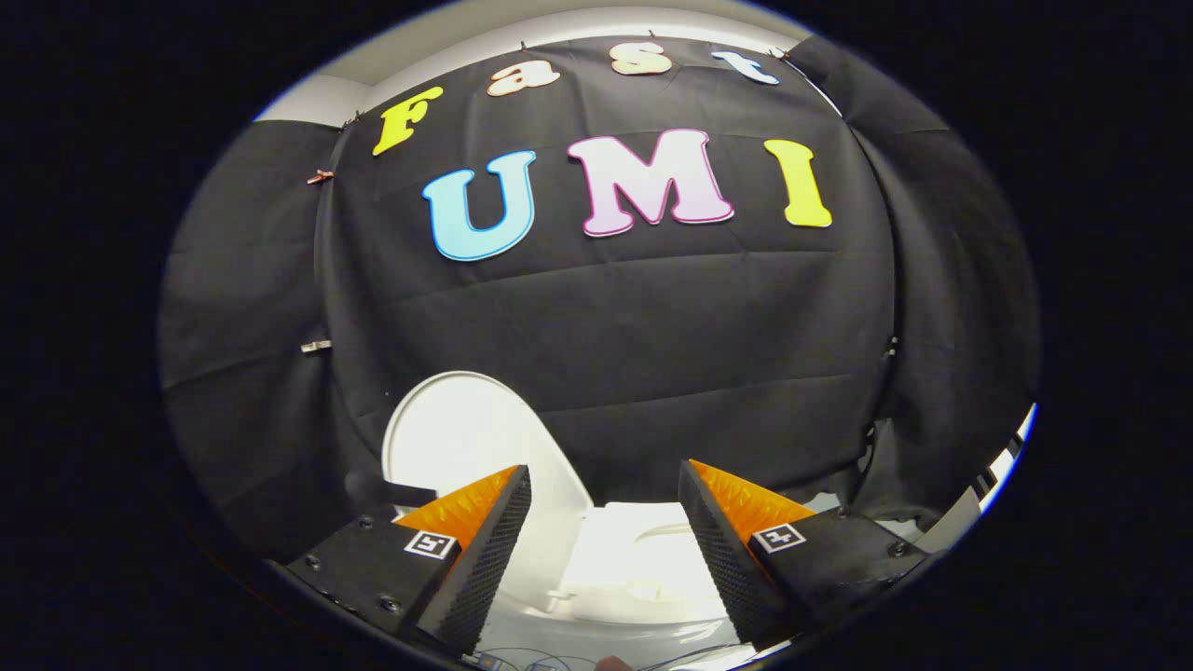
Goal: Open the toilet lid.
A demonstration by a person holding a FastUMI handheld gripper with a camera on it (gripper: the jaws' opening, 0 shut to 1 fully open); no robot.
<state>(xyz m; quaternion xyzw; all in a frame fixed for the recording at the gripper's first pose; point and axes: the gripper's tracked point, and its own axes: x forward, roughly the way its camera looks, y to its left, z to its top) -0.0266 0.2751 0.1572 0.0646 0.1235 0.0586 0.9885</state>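
Claw [604, 522] fingers spread, gripping nothing; glossy white oval plastic toilet lid [466, 433] already upright ahead, beyond the left finger, long axis vertical against the black cloth wall [652, 317].

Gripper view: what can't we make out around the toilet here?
- Toilet bowl: overexposed, inside washed out; the open gripper fingers cover both sides.
- Toilet lid, raised: hinge behind the left finger.
- Thin wires below: cut off at the edge.
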